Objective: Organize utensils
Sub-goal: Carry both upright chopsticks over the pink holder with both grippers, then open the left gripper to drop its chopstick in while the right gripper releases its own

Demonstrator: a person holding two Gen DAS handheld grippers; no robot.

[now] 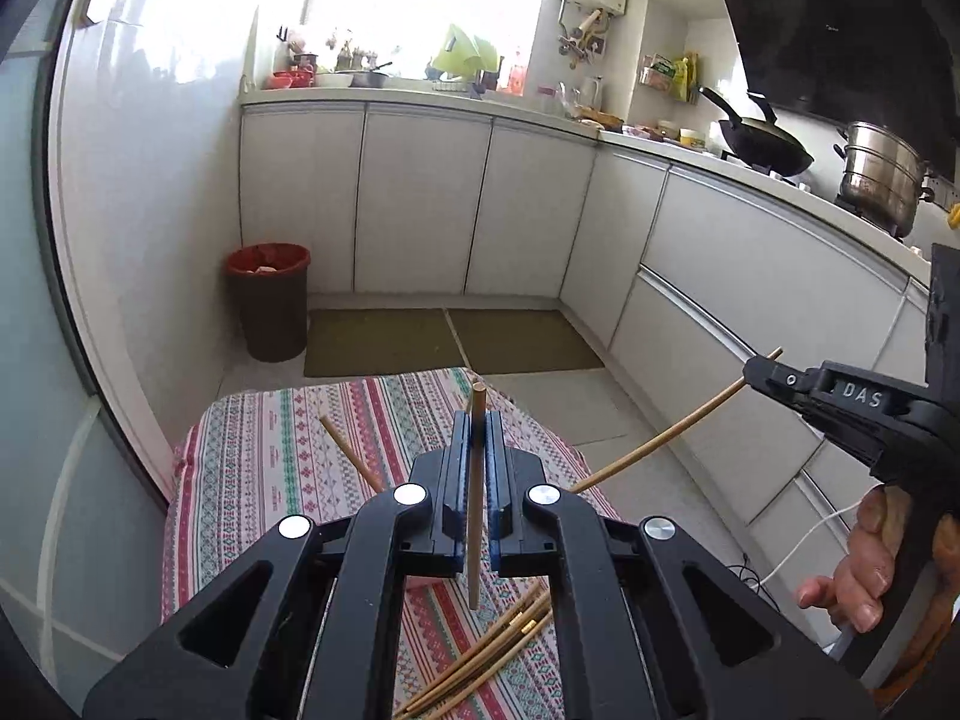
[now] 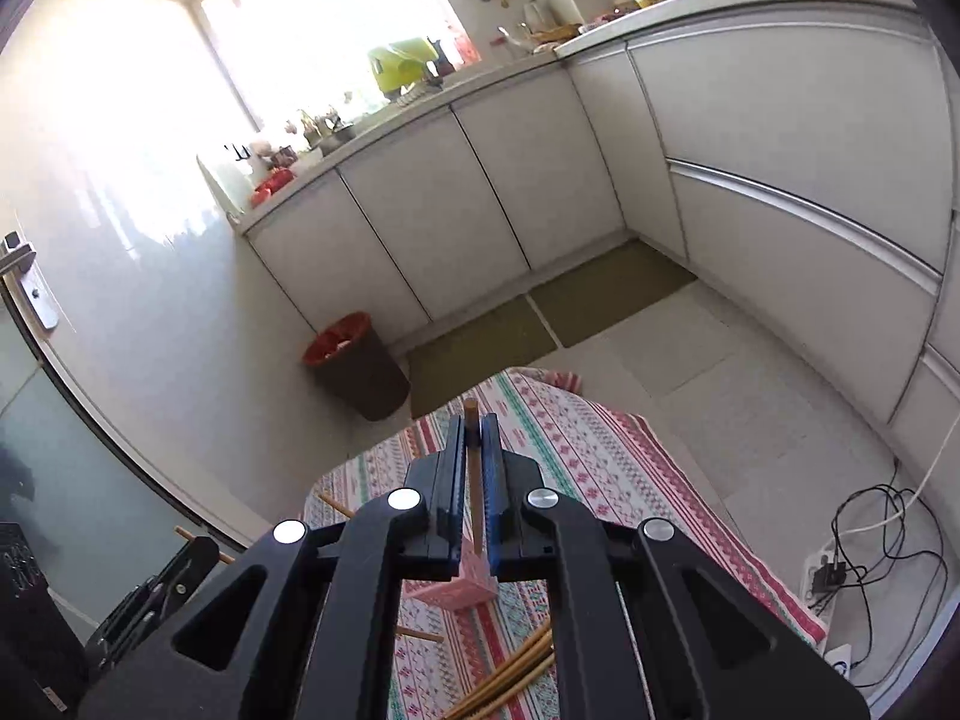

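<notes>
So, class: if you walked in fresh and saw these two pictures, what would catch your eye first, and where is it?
Each gripper is shut on a single wooden chopstick: the left gripper holds its chopstick upright, the right gripper pinches another chopstick. Below them, loose chopsticks lie on a striped patterned cloth. A red-rimmed bin stands by the cabinets.

Left tool: jaws clamped tight on a thin light-wood chopstick, which stands near-upright between the blue pads, tool pitched downward. Right tool: same story, jaws closed on a second thin wooden chopstick. In the left wrist view the right tool comes in from the right edge, bare hand wrapped round its black grip.
</notes>
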